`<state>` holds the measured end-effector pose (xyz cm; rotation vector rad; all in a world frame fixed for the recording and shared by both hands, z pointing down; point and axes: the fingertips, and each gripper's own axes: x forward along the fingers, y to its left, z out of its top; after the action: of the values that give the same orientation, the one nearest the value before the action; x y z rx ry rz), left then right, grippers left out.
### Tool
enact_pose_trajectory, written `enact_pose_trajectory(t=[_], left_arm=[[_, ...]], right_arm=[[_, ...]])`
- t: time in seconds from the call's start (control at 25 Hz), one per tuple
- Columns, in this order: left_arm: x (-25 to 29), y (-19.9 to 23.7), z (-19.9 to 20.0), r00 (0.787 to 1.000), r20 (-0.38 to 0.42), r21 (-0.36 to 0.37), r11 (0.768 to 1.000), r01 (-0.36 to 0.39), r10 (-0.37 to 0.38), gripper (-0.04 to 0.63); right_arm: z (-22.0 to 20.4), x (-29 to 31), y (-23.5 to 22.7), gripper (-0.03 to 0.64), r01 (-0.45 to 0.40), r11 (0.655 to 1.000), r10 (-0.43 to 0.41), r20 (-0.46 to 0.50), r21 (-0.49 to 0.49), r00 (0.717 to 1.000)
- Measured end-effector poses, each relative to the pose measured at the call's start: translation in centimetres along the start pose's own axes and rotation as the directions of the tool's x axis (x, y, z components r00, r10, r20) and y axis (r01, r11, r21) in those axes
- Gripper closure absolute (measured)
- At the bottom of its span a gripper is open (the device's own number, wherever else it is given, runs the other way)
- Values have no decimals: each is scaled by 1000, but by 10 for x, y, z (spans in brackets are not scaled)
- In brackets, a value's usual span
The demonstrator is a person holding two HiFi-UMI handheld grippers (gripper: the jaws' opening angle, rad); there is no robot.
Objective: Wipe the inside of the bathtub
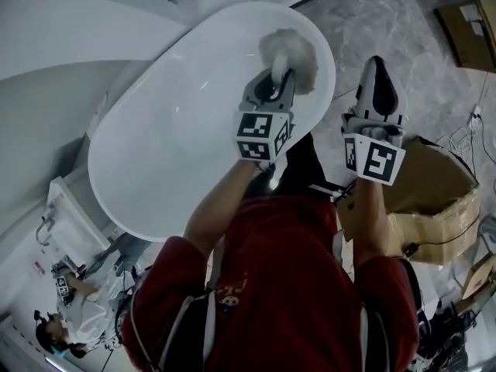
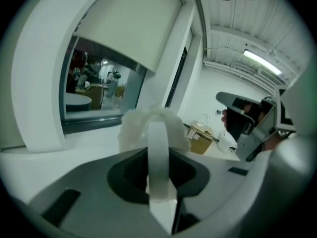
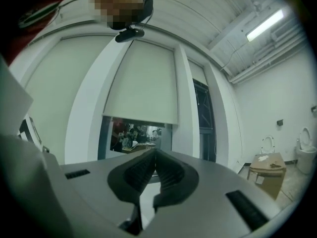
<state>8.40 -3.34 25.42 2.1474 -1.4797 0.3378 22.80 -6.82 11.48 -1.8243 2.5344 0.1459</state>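
The white oval bathtub (image 1: 147,153) fills the middle of the head view. My left gripper (image 1: 273,82) hangs over its right end, shut on the white handle (image 2: 158,148) of a fluffy white duster (image 1: 291,51). The duster's head (image 2: 139,127) pokes out beyond the jaws and points up into the room in the left gripper view. Whether it touches the tub wall I cannot tell. My right gripper (image 1: 377,70) is held outside the tub, over the marble floor. Its ribbed pads (image 3: 141,172) are pressed together with nothing between them (image 3: 154,156). It also shows in the left gripper view (image 2: 247,125).
A large cardboard box (image 1: 434,196) stands right of me, with cables (image 1: 469,130) on the marble floor beyond it. More cardboard (image 1: 469,29) lies at the top right. People (image 1: 62,332) are at the lower left. A window (image 3: 136,138) and a box (image 3: 267,171) are ahead.
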Motion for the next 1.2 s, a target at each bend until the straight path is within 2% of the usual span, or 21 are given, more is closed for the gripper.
enact_pose_trajectory(t=[0.12,0.28,0.4,0.52,0.76,1.0,1.08,1.2], left_arm=[[37,6,-47,994,-109,-71,997,17,-24,503],[92,15,-103,974,-216,-185,982,25,-65,502],[124,17,-146,949,-282,-287,956,58,-142,502],[159,18,-180,919,-328,-336,936,103,-219,502],[204,18,-237,866,-369,-402,898,179,-338,502],[223,22,-252,808,-359,-452,845,286,-466,502],[227,24,-254,794,-363,-442,840,315,-488,502],[230,26,-262,784,-372,-433,840,327,-497,503]], right_arm=[[-32,9,-5,604,11,1000,-11,23,13,1000],[-85,24,-13,604,13,1000,-13,10,17,1000],[-123,30,-16,604,20,1000,-20,-32,18,999],[-157,42,-20,604,28,999,-27,-47,18,999],[-215,58,-23,604,19,1000,-17,-65,24,998],[-237,59,-28,604,24,998,-19,-77,56,997],[-242,61,-25,604,19,998,-14,-72,60,997],[-254,66,-18,604,-4,998,9,-73,69,997]])
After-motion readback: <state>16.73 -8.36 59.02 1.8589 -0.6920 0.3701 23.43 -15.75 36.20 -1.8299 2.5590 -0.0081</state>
